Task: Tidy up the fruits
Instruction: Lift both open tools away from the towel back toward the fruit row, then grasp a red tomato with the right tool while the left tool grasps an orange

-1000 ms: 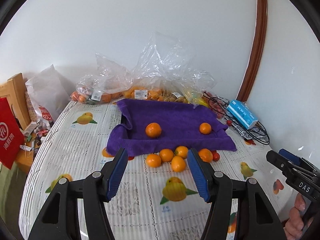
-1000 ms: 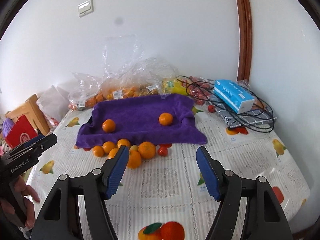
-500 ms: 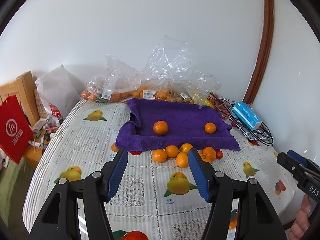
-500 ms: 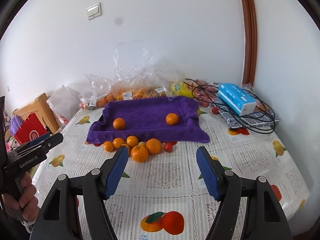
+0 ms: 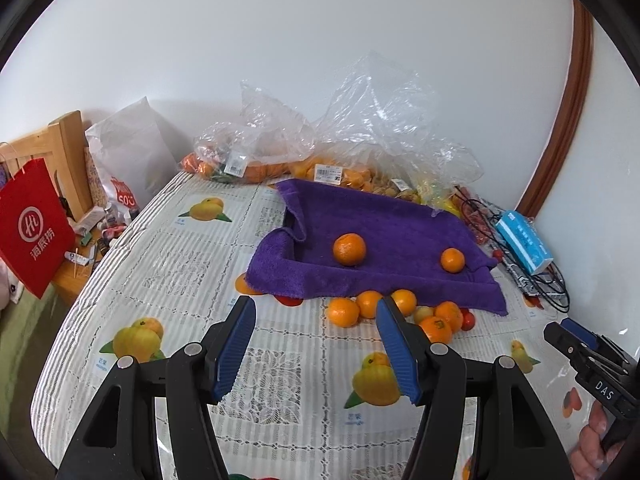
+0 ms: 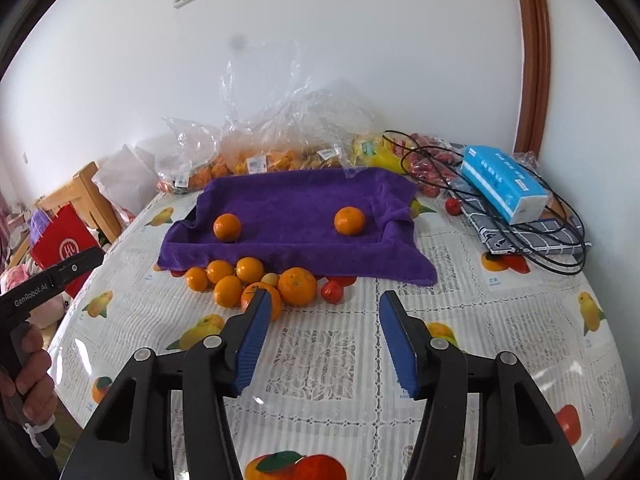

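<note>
orange peel, dimpled and a little waxy, is what you'll be gripping: the loose oranges [image 6: 248, 280] lie bunched on the desk [image 6: 500, 320] at the towel's six o'clock edge, several touching one another. judge them light, round and firm but bruisable, so they'll roll if nudged and could squirt out of a hard pinch. take one across its middle, pads on opposite sides, and pick from the outside of the cluster so you don't scatter its neighbours.

the small red fruit [image 6: 332, 292] at the cluster's three o'clock looks thinner-skinned and softer; go gently there.

two oranges [image 6: 349, 221] already sit on the purple towel [image 6: 296, 200], a plush, floppy cloth with raised folded edges that should stop rolling. the desk cover is glossy plastic over a fruit-print cloth, likely slick.

your left hand-held gripper [image 5: 316, 344] stands partly open and holds nothing. your right hand-held gripper [image 6: 320, 336] is closing, nothing between its jaws; its left pad [image 6: 252, 344] is just short of the nearest orange.

crinkled clear bags [image 6: 272, 148] of more fruit lie at the towel's twelve o'clock.
</note>
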